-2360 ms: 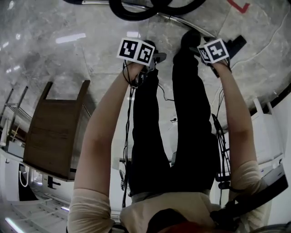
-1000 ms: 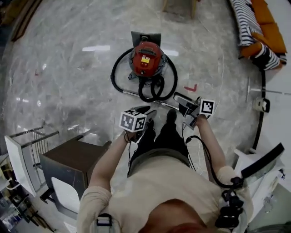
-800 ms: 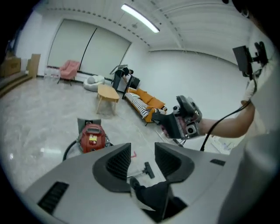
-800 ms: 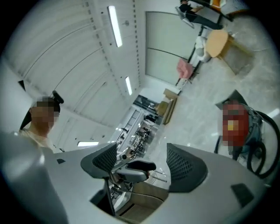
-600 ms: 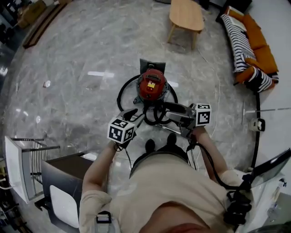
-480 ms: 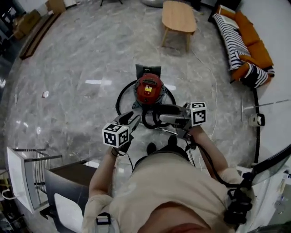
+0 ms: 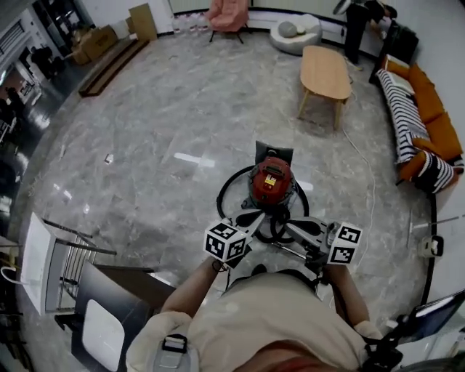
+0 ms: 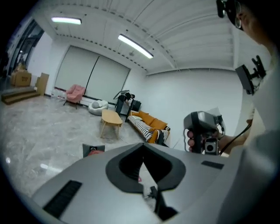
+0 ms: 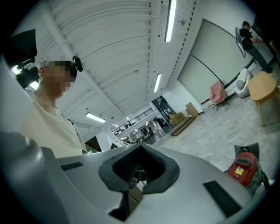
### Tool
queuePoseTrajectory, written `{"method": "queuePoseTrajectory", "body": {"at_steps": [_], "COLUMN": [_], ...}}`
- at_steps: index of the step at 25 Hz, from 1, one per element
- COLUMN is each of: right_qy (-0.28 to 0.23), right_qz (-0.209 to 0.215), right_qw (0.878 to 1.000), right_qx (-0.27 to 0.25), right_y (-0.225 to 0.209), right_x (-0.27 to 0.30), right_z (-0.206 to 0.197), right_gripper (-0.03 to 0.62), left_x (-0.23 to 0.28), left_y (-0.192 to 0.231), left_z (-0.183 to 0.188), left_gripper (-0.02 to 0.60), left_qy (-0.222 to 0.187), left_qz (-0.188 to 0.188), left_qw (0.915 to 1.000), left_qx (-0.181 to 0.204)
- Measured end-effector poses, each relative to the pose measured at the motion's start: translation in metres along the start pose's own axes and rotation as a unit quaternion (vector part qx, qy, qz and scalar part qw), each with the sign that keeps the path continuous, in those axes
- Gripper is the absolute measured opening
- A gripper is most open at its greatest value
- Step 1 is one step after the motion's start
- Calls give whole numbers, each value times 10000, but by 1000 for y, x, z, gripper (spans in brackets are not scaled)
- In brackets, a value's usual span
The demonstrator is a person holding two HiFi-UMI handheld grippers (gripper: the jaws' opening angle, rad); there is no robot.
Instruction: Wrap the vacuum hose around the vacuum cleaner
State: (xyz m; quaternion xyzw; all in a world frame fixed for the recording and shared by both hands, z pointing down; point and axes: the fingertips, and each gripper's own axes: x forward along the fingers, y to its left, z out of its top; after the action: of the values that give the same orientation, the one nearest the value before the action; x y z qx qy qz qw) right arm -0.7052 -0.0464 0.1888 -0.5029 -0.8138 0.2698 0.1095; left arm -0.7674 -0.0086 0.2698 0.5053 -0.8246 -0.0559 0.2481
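Grey marbled floor (image 7: 145,145), glossy under ceiling strip lights (image 8: 135,46); a wooden coffee table (image 7: 325,73) near a striped sofa (image 7: 408,109) with orange cushions (image 7: 436,131); a pink armchair (image 7: 227,14) and grey pouf (image 7: 294,29) by the far white wall (image 8: 183,87); cardboard boxes (image 7: 102,40) at the left.

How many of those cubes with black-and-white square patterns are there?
2. One white patterned cube rides on the left gripper, the other on the right gripper, both held side by side just short of the red canister vacuum cleaner. None looks hidden.
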Motion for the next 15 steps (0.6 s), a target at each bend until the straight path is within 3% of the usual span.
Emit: {"method": "queuePoseTrajectory", "body": {"at_steps": [4, 8, 11, 15], "right_qy": [-209, 300, 613, 783], "right_qz": [422, 666, 920, 1056], "right_qw": [9989, 9973, 9932, 9898], "right_qx": [47, -120, -353, -542], "right_y": [16, 46, 62, 61], "right_x": [-10, -22, -31, -64], "right_z": [5, -26, -44, -53], "right_gripper": [5, 5, 5, 5], "left_x": [3, -11, -25, -15], "left_y": [-23, -66, -89, -108], "left_z": [23, 18, 9, -9], "left_gripper": [3, 3, 3, 3], "left_qy": [-129, -209, -292, -330], "left_qz": [189, 229, 541, 952], "left_qw": [9994, 9983, 9944, 9924], "left_qx": [258, 491, 854, 702]}}
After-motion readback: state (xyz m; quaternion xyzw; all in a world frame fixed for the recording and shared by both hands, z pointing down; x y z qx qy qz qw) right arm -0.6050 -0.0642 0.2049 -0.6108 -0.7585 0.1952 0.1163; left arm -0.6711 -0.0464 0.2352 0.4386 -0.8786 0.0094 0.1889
